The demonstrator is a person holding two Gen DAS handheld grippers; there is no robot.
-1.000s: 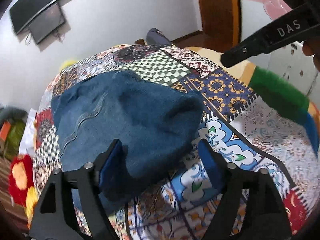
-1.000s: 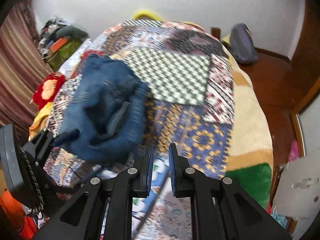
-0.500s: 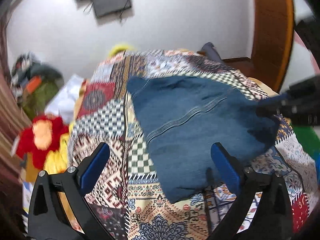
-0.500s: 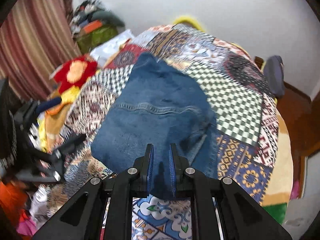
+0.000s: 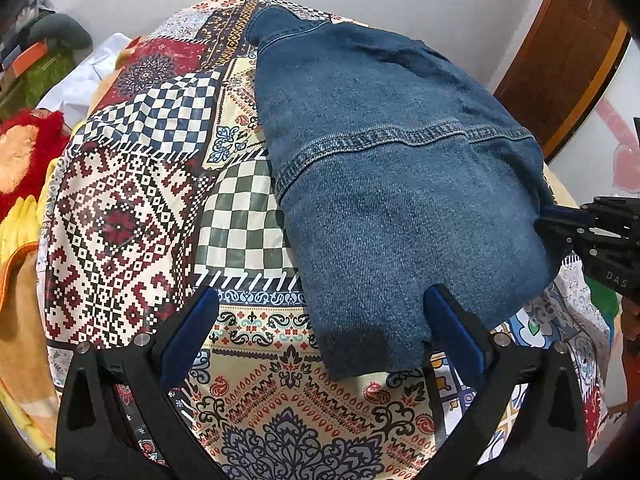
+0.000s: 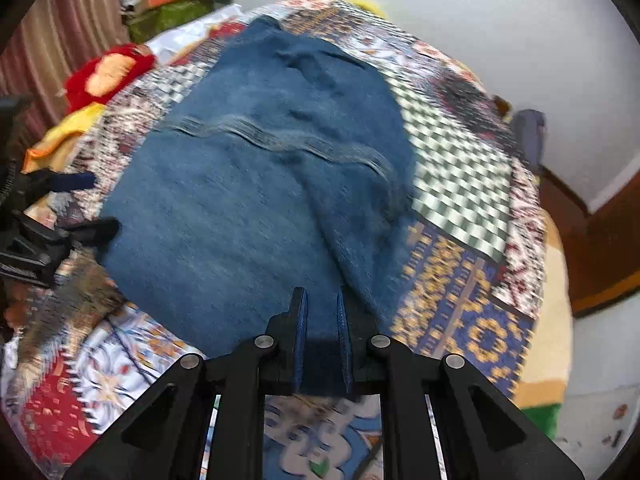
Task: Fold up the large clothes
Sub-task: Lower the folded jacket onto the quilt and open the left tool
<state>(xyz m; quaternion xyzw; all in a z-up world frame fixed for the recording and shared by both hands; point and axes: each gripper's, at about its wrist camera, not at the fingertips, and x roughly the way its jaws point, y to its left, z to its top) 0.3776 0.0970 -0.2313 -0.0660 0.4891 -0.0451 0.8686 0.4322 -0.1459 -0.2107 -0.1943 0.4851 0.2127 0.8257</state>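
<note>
A blue denim garment [image 5: 400, 184] lies folded flat on the patchwork bedspread [image 5: 120, 216], its stitched seam running across the middle. My left gripper [image 5: 320, 296] stands wide open over the garment's near corner; the right finger [image 5: 448, 320] is above the denim and the left finger [image 5: 192, 324] above bare bedspread. Nothing is pinched. My right gripper [image 6: 320, 294] is shut, its tips at the denim's [image 6: 248, 200] near edge with fabric showing behind the narrow slit. In the left wrist view the right gripper [image 5: 554, 218] touches the garment's right edge.
Red and yellow soft things [image 5: 20, 148] lie off the bed's left side. A pile of clothes and boxes [image 6: 172, 0] sits by the striped curtain. A wooden door frame [image 5: 568, 52] stands at the right, a grey bag [image 6: 528, 136] on the floor beyond the bed.
My left gripper opened wide and swung round to the garment's near corner. My right gripper, shut throughout, came down from the air to the garment's edge. The denim now lies flatter.
</note>
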